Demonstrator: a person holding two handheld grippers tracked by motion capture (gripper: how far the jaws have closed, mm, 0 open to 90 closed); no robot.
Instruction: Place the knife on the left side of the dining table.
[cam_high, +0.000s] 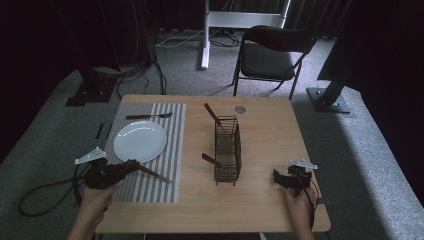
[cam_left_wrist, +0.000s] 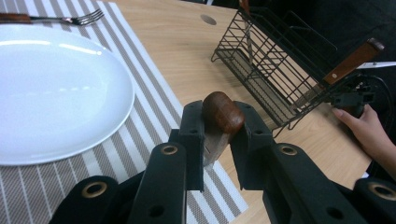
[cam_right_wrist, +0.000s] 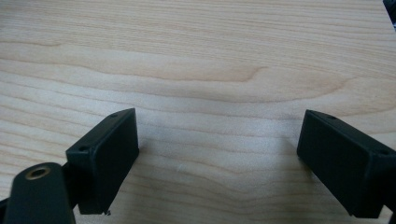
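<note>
High view: left gripper (cam_high: 131, 165) clamps knife (cam_high: 152, 173) beside plate (cam_high: 140, 141).

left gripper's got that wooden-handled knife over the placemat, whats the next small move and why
Probably lower the knife flat onto the striped placemat just right of the white plate and open. The left gripper is shut on its wooden handle, the fork already lies beyond the plate, and that strip is bare.
</note>
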